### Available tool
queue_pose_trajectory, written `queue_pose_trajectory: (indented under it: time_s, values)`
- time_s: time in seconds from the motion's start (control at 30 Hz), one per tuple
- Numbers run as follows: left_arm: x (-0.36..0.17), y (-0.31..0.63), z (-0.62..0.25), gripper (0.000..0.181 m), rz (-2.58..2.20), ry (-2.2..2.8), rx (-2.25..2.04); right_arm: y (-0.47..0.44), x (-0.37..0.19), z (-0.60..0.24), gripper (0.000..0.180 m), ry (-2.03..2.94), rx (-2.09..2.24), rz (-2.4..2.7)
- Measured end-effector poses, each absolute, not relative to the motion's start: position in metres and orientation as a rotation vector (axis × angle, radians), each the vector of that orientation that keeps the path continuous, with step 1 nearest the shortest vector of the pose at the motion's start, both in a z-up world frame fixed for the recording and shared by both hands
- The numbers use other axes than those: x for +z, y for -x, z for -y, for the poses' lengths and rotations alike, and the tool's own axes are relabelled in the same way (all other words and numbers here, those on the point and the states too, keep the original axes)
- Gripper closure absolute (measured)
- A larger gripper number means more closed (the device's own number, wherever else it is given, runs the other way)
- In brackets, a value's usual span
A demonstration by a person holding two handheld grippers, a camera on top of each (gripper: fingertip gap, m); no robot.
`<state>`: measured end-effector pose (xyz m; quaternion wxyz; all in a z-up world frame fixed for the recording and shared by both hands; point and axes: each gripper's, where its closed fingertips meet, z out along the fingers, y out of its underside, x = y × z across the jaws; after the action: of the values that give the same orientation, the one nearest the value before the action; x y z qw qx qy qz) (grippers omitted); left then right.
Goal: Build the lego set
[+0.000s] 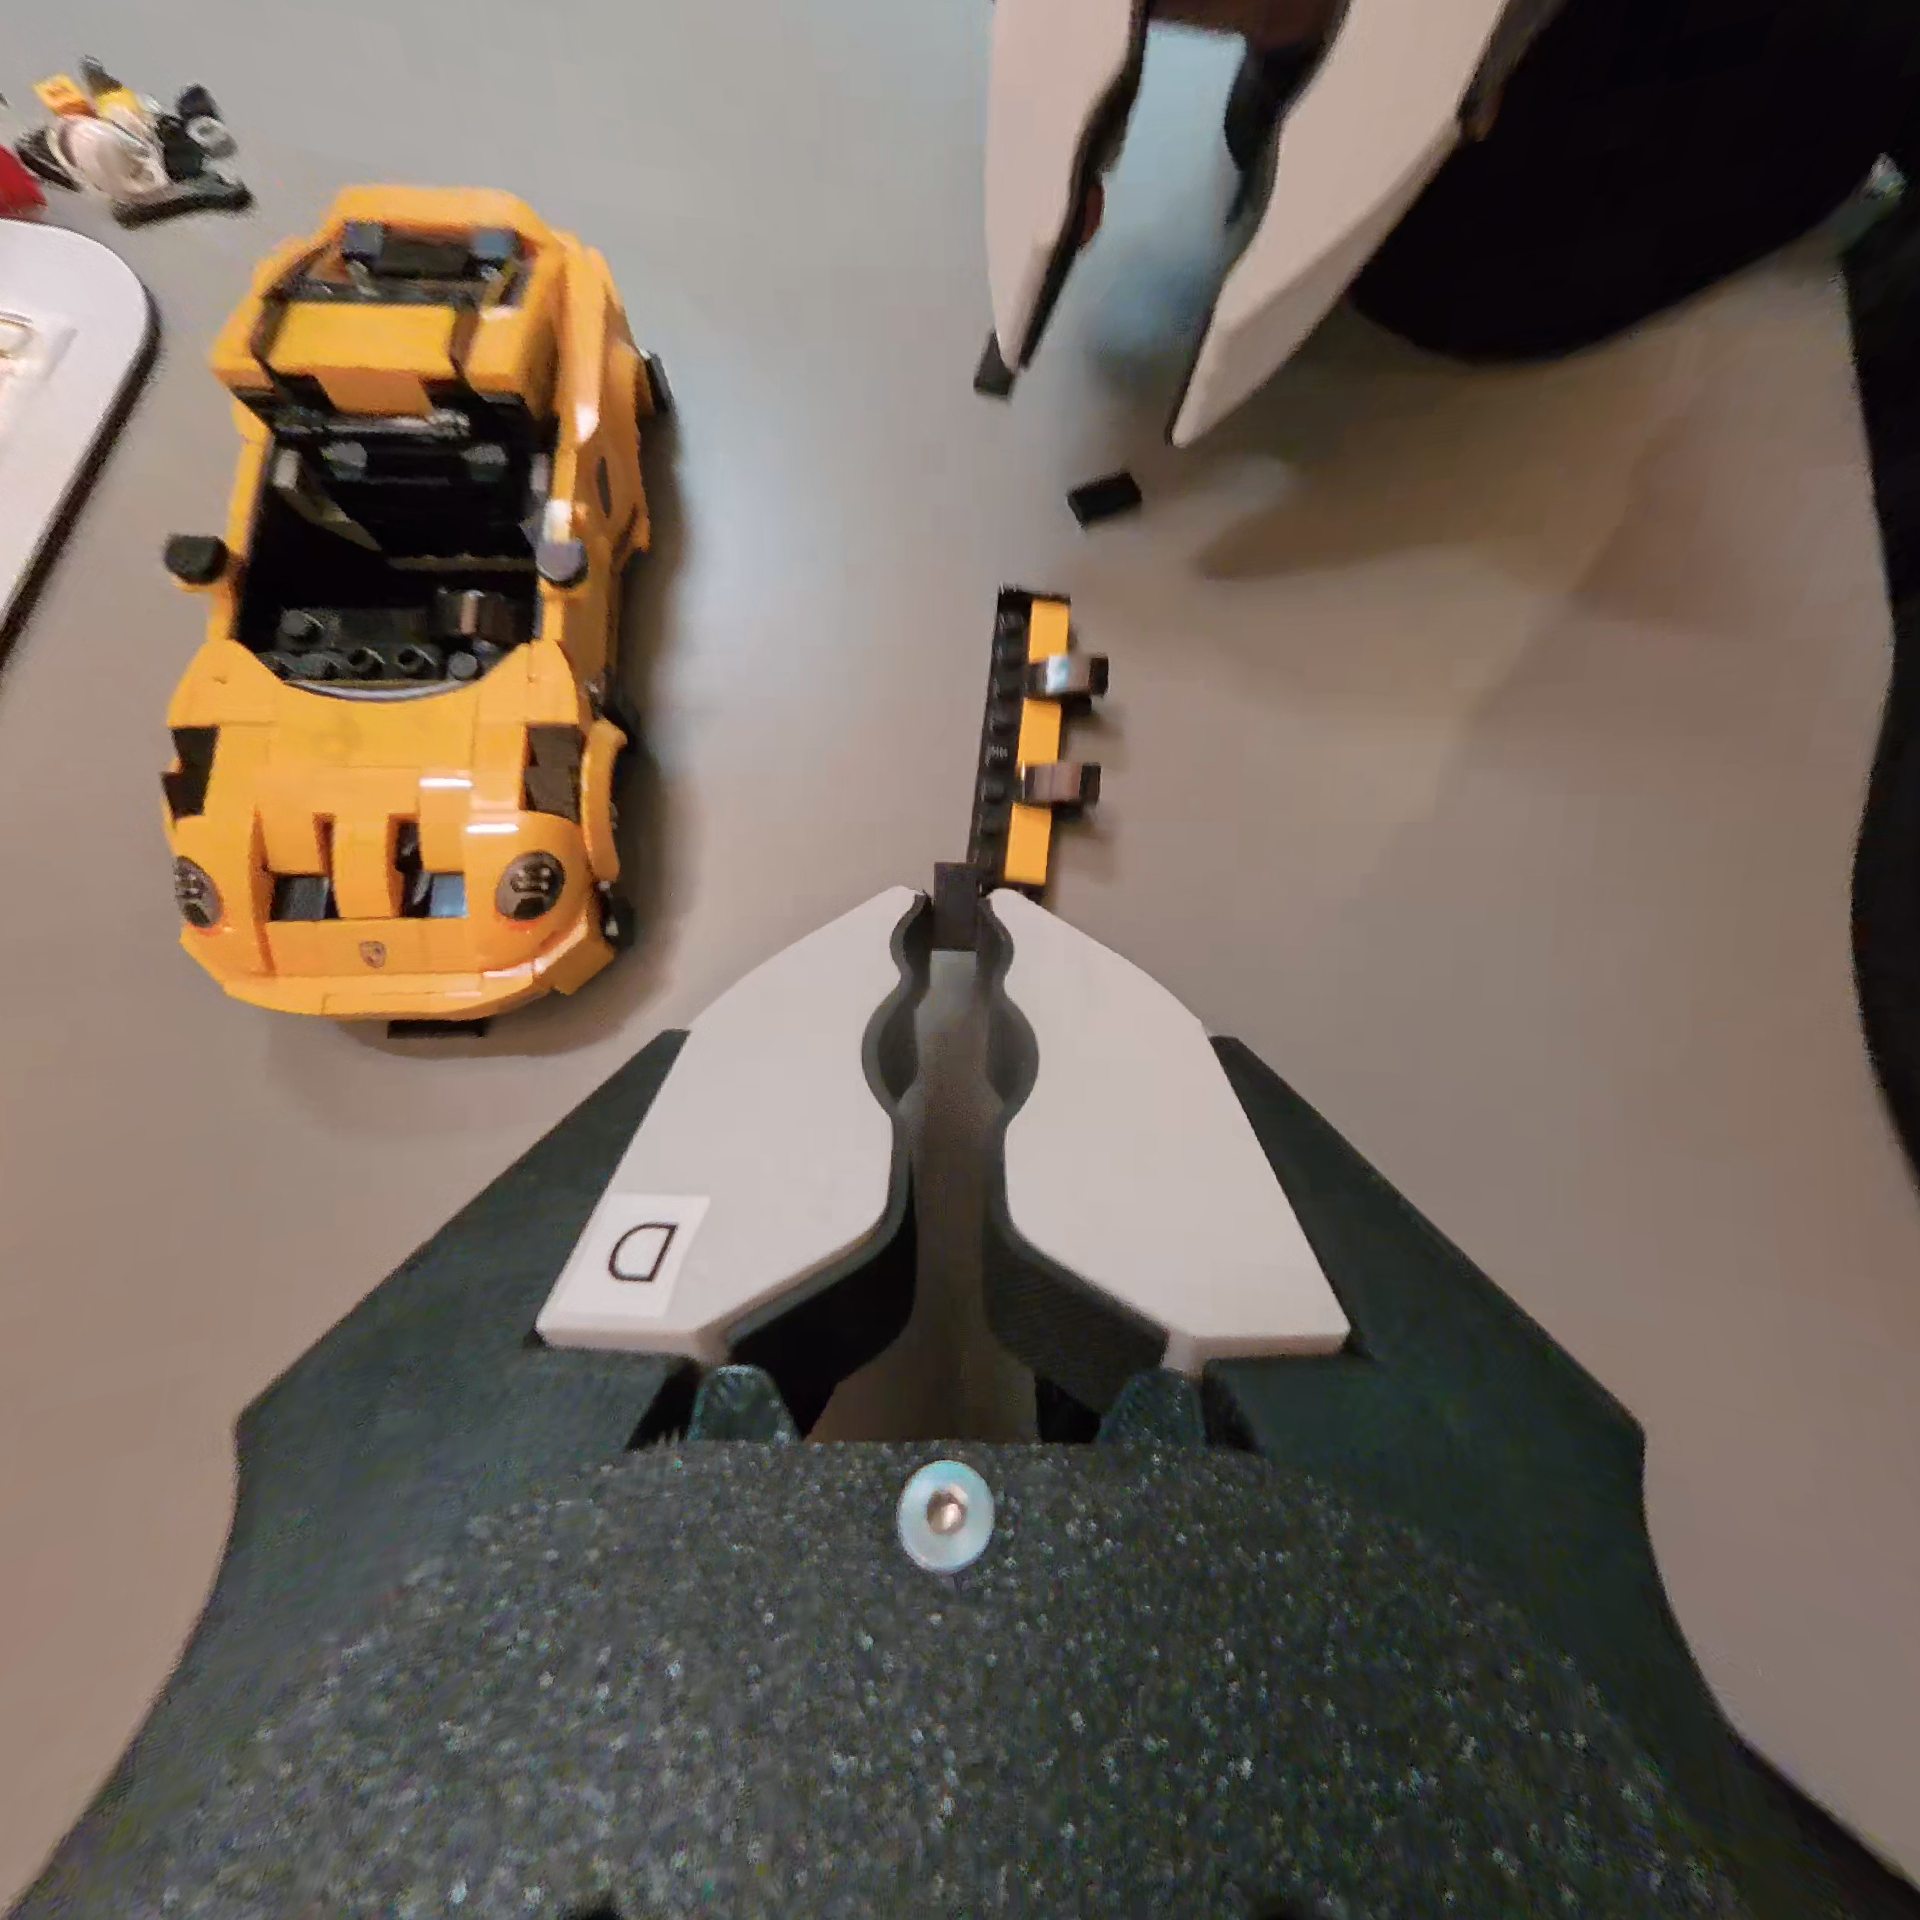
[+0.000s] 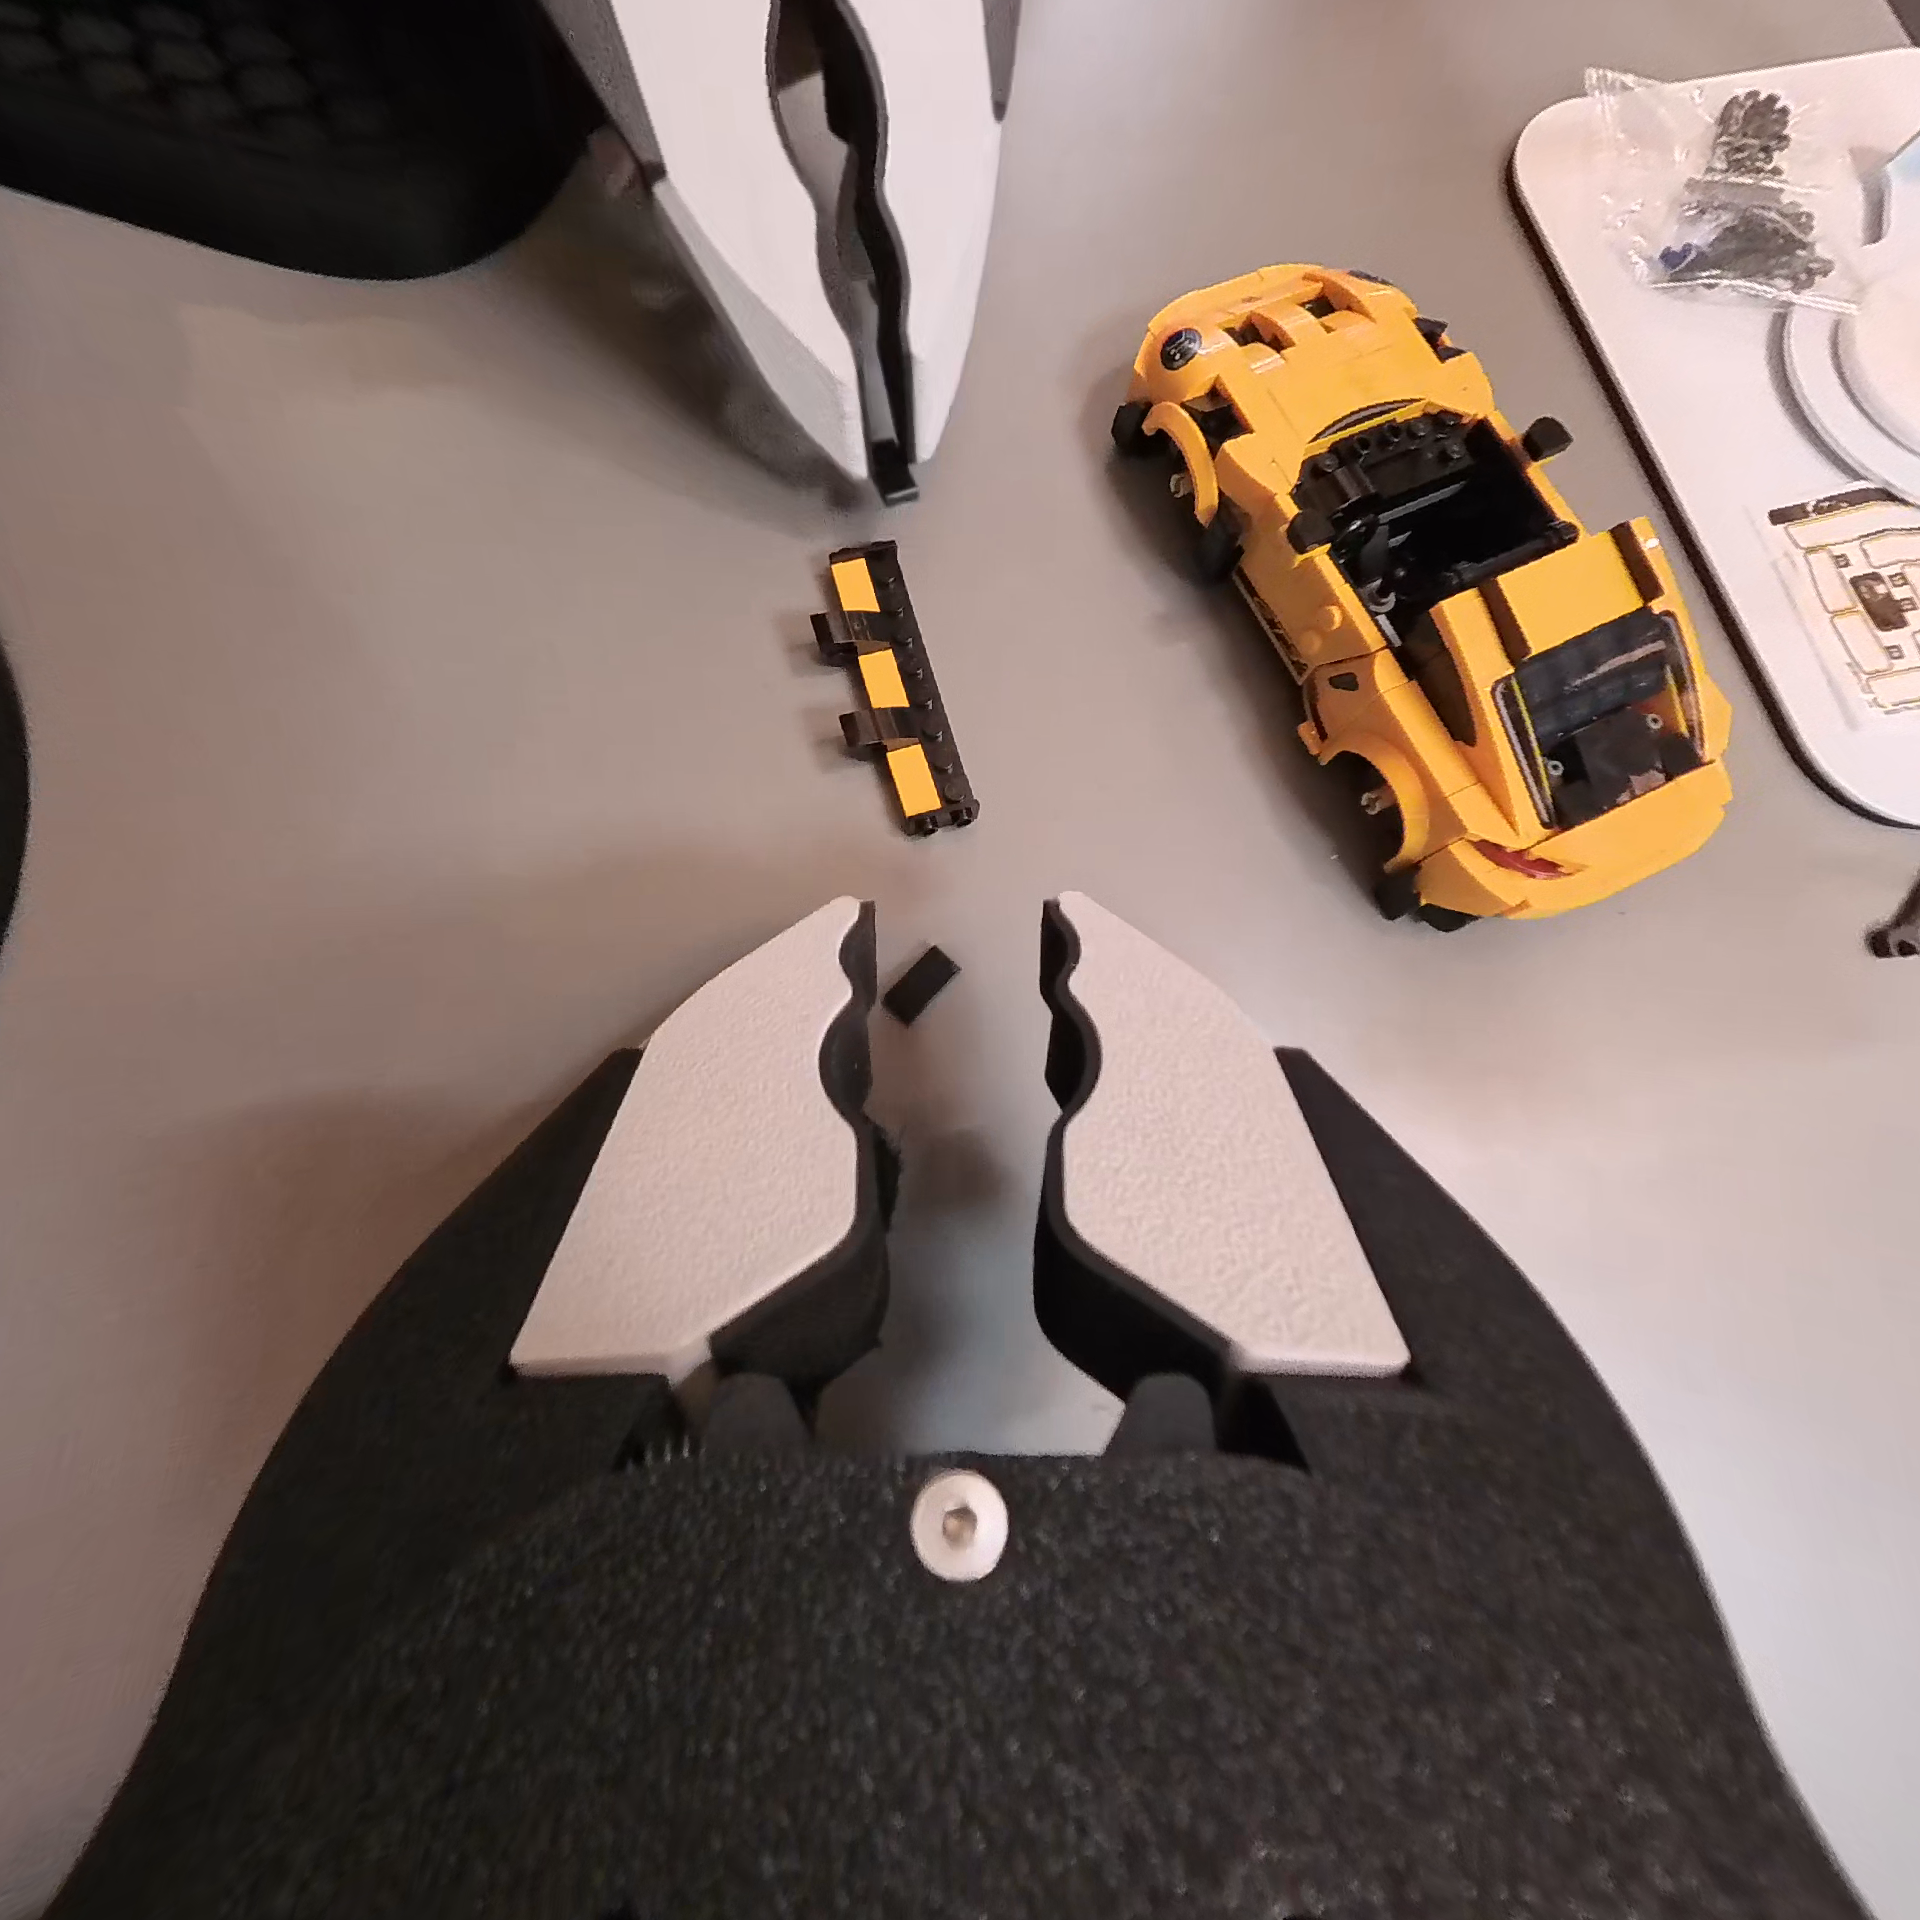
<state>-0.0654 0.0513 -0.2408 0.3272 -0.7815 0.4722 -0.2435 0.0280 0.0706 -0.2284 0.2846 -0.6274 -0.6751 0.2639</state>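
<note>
A yellow Lego car [image 1: 405, 623] with an open black cockpit stands on the grey table; it also shows in the right wrist view [image 2: 1455, 623]. A long black plate with yellow tiles and two black clips [image 1: 1023, 738] lies between the grippers, and also shows in the right wrist view [image 2: 899, 686]. My left gripper [image 1: 956, 899] is shut on a small black piece [image 1: 956, 914] just short of the plate's near end. My right gripper [image 2: 956, 920] is open and low over the table. A small black tile [image 2: 920, 987] lies between its fingers.
A white tray [image 2: 1662, 416] right of the car holds a plastic bag of parts [image 2: 1745, 197] and a sticker sheet [image 2: 1860, 613]. A heap of loose pieces [image 1: 135, 145] lies beyond the car. A dark bulky shape [image 1: 1662, 156] sits behind the right gripper. Spacing between my two grippers at the tips: around 11 cm. The left gripper is farther from the dark bulky shape [image 1: 1662, 156], some 25 cm, than the right, some 15 cm.
</note>
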Motion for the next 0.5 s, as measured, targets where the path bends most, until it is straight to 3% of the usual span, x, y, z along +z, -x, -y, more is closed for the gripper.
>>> queue_pose_trajectory:
  time_s: [0.5]
  values:
    - [-0.250,0.042,-0.054,0.173,-1.179,2.159,-0.702,-0.025,-0.225,-0.066,0.151,1.636,0.771,1.797]
